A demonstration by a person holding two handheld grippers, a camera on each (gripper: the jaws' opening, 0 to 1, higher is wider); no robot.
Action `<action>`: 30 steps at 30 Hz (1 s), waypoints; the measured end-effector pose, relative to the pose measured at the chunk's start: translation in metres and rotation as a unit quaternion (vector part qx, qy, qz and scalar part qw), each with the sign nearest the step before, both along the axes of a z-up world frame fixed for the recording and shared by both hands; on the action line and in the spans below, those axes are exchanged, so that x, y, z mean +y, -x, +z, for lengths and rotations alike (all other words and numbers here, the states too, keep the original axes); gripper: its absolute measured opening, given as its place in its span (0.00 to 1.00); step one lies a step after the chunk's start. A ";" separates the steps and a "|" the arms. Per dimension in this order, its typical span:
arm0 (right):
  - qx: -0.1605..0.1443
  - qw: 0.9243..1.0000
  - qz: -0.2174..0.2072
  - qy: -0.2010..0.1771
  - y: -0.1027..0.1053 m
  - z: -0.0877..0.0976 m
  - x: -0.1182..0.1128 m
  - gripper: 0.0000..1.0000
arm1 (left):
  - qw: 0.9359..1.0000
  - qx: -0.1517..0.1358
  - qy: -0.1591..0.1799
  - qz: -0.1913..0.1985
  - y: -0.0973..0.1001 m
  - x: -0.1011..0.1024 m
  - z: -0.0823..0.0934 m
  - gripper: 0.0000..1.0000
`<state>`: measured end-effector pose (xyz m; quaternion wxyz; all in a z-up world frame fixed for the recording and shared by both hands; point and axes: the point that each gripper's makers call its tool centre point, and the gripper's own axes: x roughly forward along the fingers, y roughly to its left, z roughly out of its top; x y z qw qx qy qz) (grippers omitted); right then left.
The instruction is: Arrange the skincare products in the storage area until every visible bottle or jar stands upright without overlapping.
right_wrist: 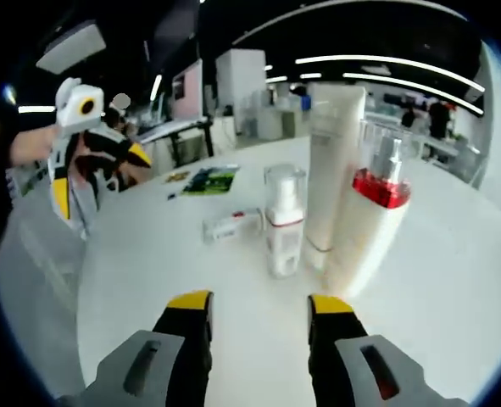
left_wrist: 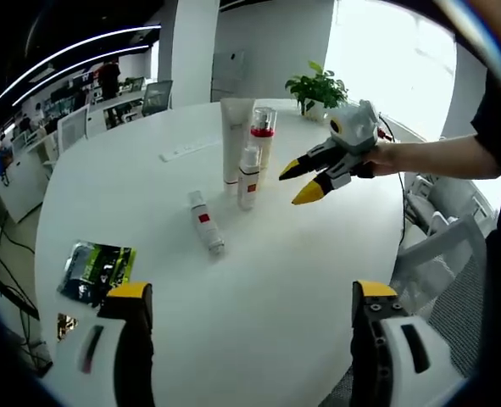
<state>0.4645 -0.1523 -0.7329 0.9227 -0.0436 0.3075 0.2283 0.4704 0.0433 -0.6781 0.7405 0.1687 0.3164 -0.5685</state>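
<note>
In the left gripper view, the left gripper (left_wrist: 252,298) shows its two yellow-tipped jaws far apart, open, with nothing between them, above the near part of the round white table (left_wrist: 318,254). Near the middle of the table three products stand upright close together: a tall white tube (left_wrist: 236,136), a pump bottle with a red collar (left_wrist: 263,136) just beside it, and a small white spray bottle (left_wrist: 248,175) in front of them. A small bottle with a red label (left_wrist: 206,222) lies flat on the table, a little apart from this group. The right gripper (left_wrist: 304,181), held by a hand (left_wrist: 384,158), hovers just beside the standing group with its jaws open and empty. A green packet (left_wrist: 97,270) lies near the table edge, a power strip (left_wrist: 189,149) lies farther away, and a potted plant (left_wrist: 318,89) stands at the far side. In the right gripper view, the right gripper (right_wrist: 260,312) is open and holds nothing, pointing at the small spray bottle (right_wrist: 284,220). Beside that stand the tube (right_wrist: 335,161) and the red-collar pump bottle (right_wrist: 373,212). The lying bottle (right_wrist: 231,225) rests behind them, the green packet (right_wrist: 206,180) farther away. The left gripper (right_wrist: 93,165) shows at the table edge.
</note>
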 end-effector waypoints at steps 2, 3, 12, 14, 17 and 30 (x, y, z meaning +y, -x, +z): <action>-0.001 1.000 -0.006 -0.003 0.006 0.004 0.001 0.44 | 1.000 -0.002 -0.001 0.001 0.001 0.002 0.002 0.94; 0.000 1.000 -0.008 -0.003 0.008 0.005 0.001 0.45 | 1.000 -0.002 -0.001 0.003 0.002 0.004 0.003 0.94; 0.004 1.000 -0.023 -0.008 0.036 0.020 0.009 0.59 | 1.000 -0.003 0.009 0.015 0.010 0.012 0.015 0.92; 0.003 1.000 -0.026 -0.008 0.041 0.024 0.011 0.61 | 1.000 -0.002 0.009 0.018 0.013 0.014 0.017 0.92; 0.004 0.999 -0.032 -0.010 0.051 0.030 0.014 0.64 | 1.000 -0.002 0.009 0.020 0.018 0.018 0.020 0.92; -0.011 0.998 -0.063 -0.011 0.085 0.059 0.009 0.76 | 0.999 -0.012 0.004 0.031 0.027 0.038 0.030 0.89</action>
